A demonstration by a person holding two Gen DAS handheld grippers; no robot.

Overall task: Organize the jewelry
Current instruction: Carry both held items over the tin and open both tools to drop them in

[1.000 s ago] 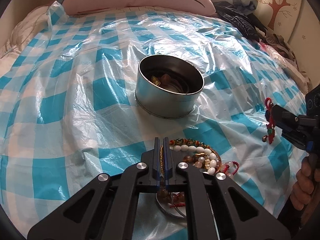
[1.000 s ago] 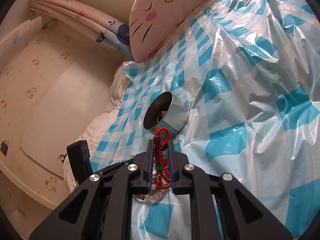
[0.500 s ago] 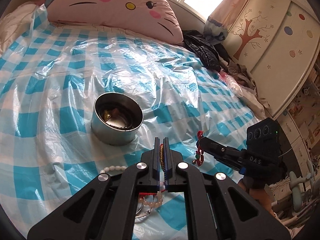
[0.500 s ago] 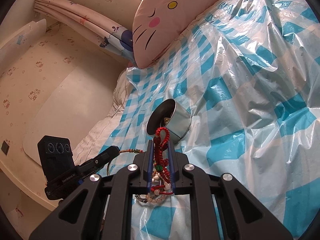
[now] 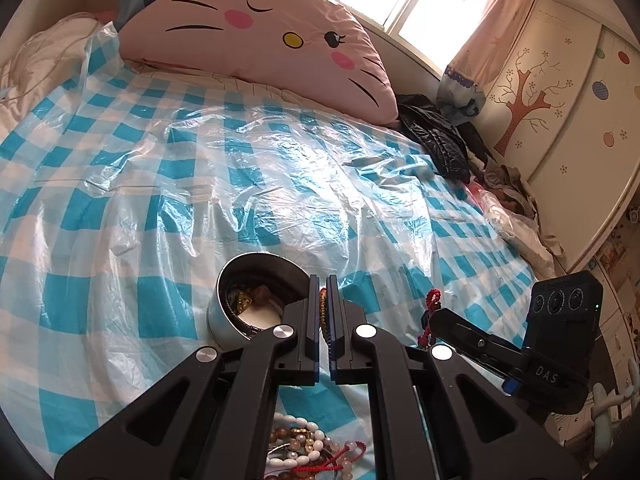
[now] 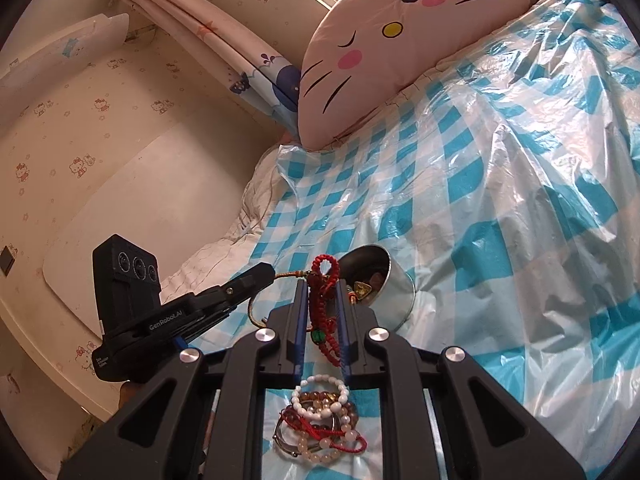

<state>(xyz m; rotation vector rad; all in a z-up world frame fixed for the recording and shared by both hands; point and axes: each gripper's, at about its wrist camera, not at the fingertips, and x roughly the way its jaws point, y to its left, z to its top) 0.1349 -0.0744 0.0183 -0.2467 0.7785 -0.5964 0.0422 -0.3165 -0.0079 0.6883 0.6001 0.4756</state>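
Both grippers are gripping jewelry: the left gripper [image 5: 324, 292] is pinching a thin gold-brown cord [image 6: 276, 277], and the right gripper [image 6: 322, 292] is clamping a red knotted bracelet [image 6: 325, 308]. Each piece is hanging just beside the round metal tin [image 5: 224, 320], which is already holding 2 or more pieces. More beaded bracelets [image 6: 320, 420] are lying heaped on the checkered plastic sheet [image 5: 240, 184]. Releasing well probably means centring each piece over the tin's mouth, 1 at a time, so trailing loops are not catching the rim.

Left tongs [image 5: 324, 292] pinching beaded strand [image 5: 323, 312], steel tin [image 5: 244, 304] behind
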